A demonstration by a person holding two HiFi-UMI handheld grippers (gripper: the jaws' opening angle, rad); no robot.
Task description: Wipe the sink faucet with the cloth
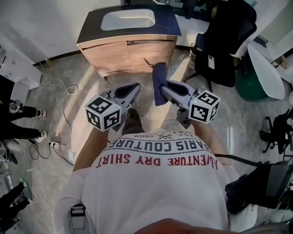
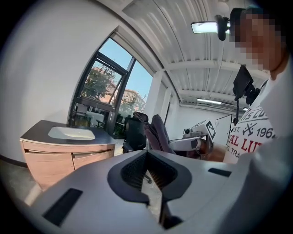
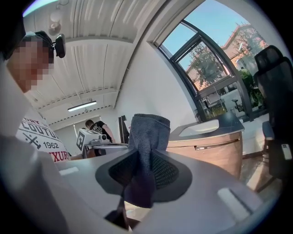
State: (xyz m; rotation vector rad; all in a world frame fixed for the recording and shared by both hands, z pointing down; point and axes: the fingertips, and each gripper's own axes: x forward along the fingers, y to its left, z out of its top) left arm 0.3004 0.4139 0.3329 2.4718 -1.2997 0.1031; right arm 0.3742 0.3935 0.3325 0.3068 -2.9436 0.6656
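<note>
A dark blue cloth (image 1: pixel 158 93) hangs folded from my right gripper (image 1: pixel 161 85), which is shut on it; in the right gripper view the cloth (image 3: pixel 149 130) stands up between the jaws of the right gripper (image 3: pixel 142 157). My left gripper (image 1: pixel 135 86) is beside it, jaws together and holding nothing, as the left gripper view (image 2: pixel 147 155) also shows. Both are held at waist height, well short of the wooden vanity (image 1: pixel 114 52) with its white sink basin (image 1: pixel 128 19). A dark shape at the basin's far edge may be the faucet (image 1: pixel 127 3).
A black office chair (image 1: pixel 224 41) stands right of the vanity, with a white round table (image 1: pixel 265 68) beyond it. A cable and power strip (image 1: pixel 55 145) lie on the floor at left, near another person's feet (image 1: pixel 27 112).
</note>
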